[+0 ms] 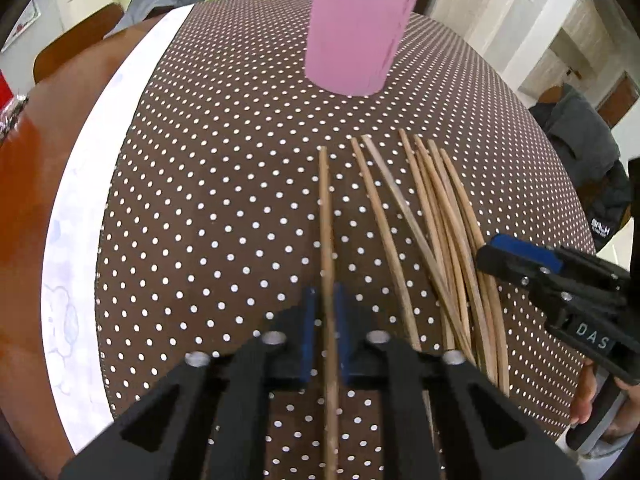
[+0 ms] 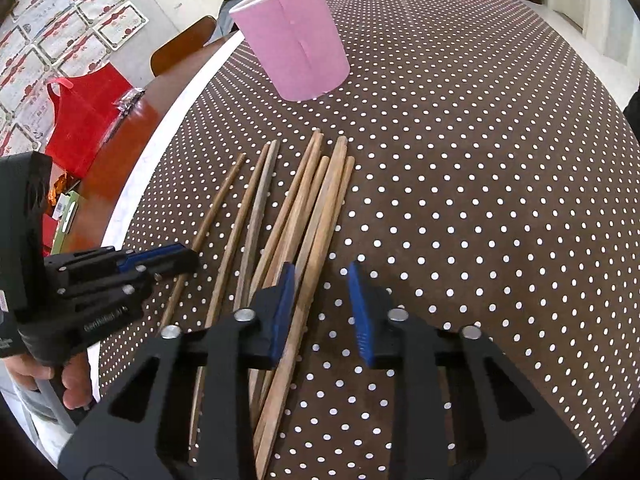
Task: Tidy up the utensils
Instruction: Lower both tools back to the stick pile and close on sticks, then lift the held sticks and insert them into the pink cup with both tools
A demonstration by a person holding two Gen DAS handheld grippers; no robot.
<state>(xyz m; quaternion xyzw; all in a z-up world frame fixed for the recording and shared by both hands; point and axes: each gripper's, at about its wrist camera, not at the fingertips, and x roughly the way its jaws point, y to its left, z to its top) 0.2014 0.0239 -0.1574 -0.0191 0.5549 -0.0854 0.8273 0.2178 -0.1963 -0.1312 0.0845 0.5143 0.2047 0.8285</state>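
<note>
On the brown polka-dot cloth (image 1: pixel 224 184) stands a pink cup (image 1: pixel 356 36), upright, with two chopsticks sticking out of it. My left gripper (image 1: pixel 326 320) is shut on a single wooden chopstick (image 1: pixel 325 208) that lies apart, left of the pile. Several more chopsticks (image 1: pixel 436 232) fan out to its right. In the right wrist view my right gripper (image 2: pixel 322 308) stands over the near end of that pile (image 2: pixel 304 208). It is open: one chopstick runs by its left pad, and the right pad touches nothing. The pink cup (image 2: pixel 296 40) is beyond. The left gripper (image 2: pixel 168 260) shows at the left.
A white strip (image 1: pixel 80 220) borders the cloth on the left, with bare brown tabletop (image 1: pixel 24 248) outside it. A red bag (image 2: pixel 80 128) and small clutter sit on that bare wood. A chair back (image 2: pixel 180 48) and a grey jacket (image 1: pixel 580 140) stand past the table edges.
</note>
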